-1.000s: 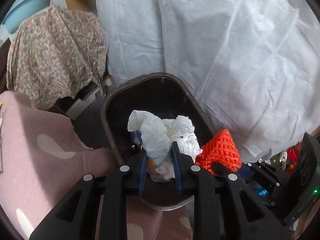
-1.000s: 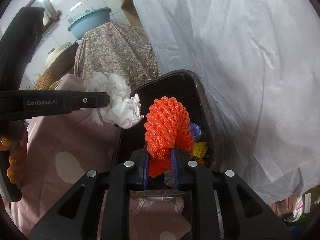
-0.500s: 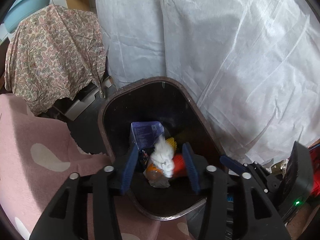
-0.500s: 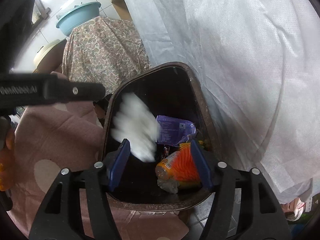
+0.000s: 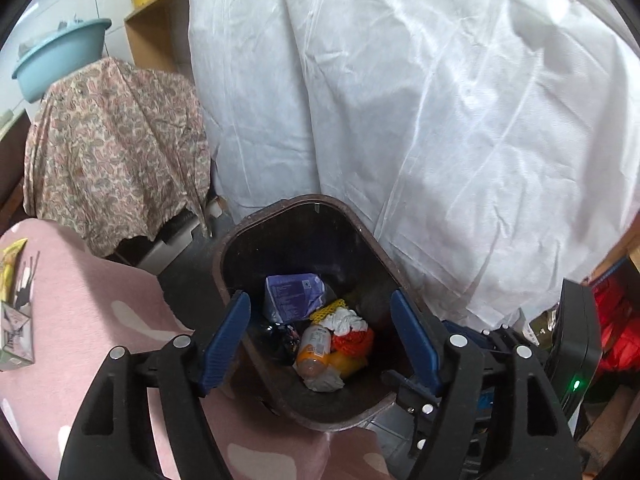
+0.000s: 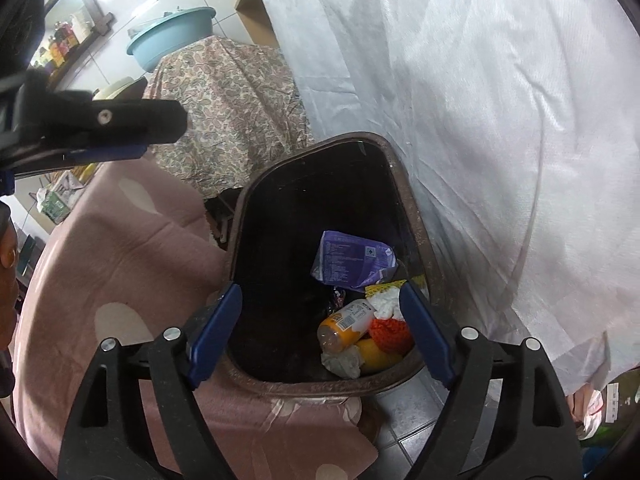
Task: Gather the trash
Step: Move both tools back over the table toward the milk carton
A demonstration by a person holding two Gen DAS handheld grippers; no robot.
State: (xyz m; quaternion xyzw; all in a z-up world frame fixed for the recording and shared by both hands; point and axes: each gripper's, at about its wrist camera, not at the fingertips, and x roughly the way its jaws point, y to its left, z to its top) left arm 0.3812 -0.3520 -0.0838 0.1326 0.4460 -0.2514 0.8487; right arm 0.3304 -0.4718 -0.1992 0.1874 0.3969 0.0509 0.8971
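Observation:
A dark brown trash bin stands below both grippers. In it lie a white crumpled tissue, an orange foam net, a purple wrapper, an orange bottle and a grey wad. My left gripper is open and empty above the bin. My right gripper is open and empty above the bin's near rim. The left gripper's arm shows at the upper left of the right wrist view.
A pink table cover lies left of the bin, with a carton on it. A white sheet hangs behind the bin. A floral cloth covers something at the back left, with a blue basin above it.
Both grippers opened. The white tissue dropped from the left and the orange foam net from the right; both now lie in the bin. Both views have risen a little.

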